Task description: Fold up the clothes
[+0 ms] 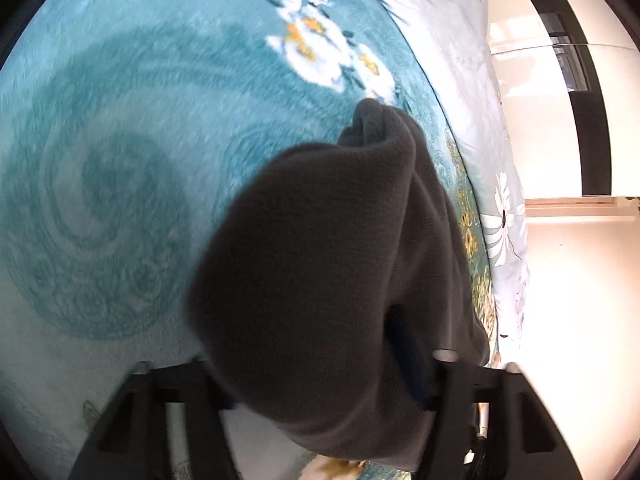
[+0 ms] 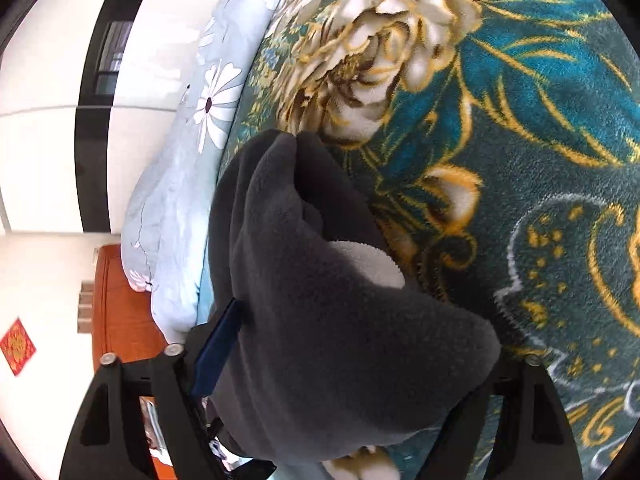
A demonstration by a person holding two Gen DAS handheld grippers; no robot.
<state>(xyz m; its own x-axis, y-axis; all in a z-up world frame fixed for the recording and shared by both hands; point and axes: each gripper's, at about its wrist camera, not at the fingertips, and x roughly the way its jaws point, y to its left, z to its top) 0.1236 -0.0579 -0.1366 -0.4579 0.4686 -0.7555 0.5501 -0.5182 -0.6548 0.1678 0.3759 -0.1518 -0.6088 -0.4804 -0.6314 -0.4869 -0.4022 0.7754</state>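
Two grippers, left [image 1: 320,384] and right [image 2: 340,392], jaws clamped on bunched dark-grey fleece garment [image 1: 320,260] above plush teal blanket [image 1: 120,140].

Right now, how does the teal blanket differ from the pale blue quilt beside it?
The blanket is plush and deep teal; the quilt is smooth and pale blue. The blanket carries gold and cream peonies and swirls; the quilt has white daisies. The blanket lies flat under the grey fleece; the quilt is bunched along its edge. Both are floral bedding on the same bed.
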